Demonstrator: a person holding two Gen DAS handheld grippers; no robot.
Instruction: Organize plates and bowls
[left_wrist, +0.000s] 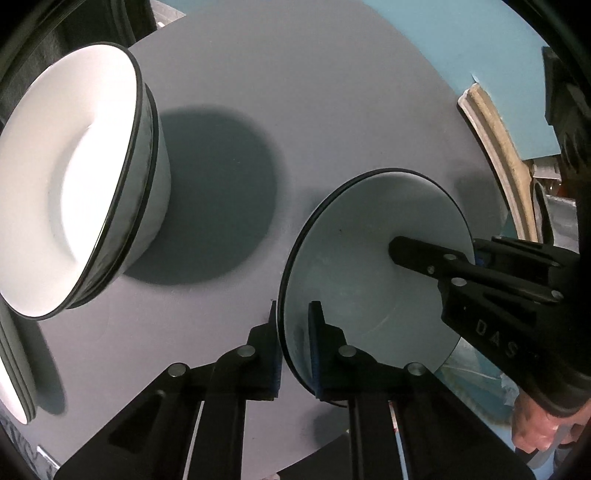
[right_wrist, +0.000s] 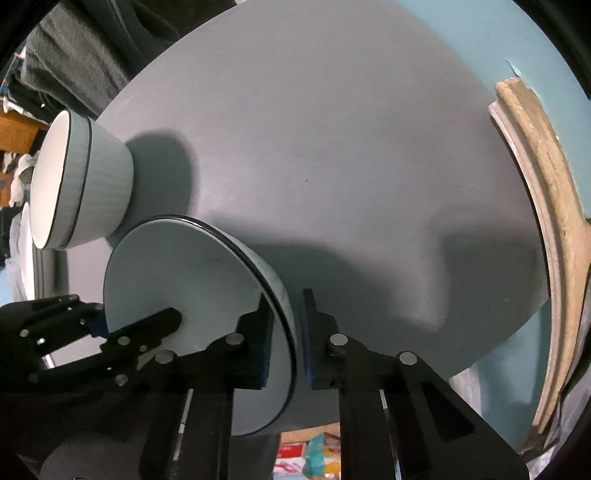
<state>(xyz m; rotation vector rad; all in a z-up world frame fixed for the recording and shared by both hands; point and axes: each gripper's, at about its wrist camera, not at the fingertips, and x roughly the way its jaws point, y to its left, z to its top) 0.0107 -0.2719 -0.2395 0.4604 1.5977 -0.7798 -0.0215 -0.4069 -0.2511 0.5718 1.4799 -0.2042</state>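
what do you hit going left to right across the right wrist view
left gripper → stacked bowls → held bowl → right gripper → bare table → wooden moulding

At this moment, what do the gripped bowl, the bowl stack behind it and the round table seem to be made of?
Gripped bowl: likely glazed ceramic; smooth pale inside, thin dark rim line, faint sheen.
Bowl stack: probably the same glazed ware; white inside, fine vertical ribbing on the outer wall, dark rims.
Round table: matte grey painted or laminated board, perhaps; even colour, soft shadows, no glare.
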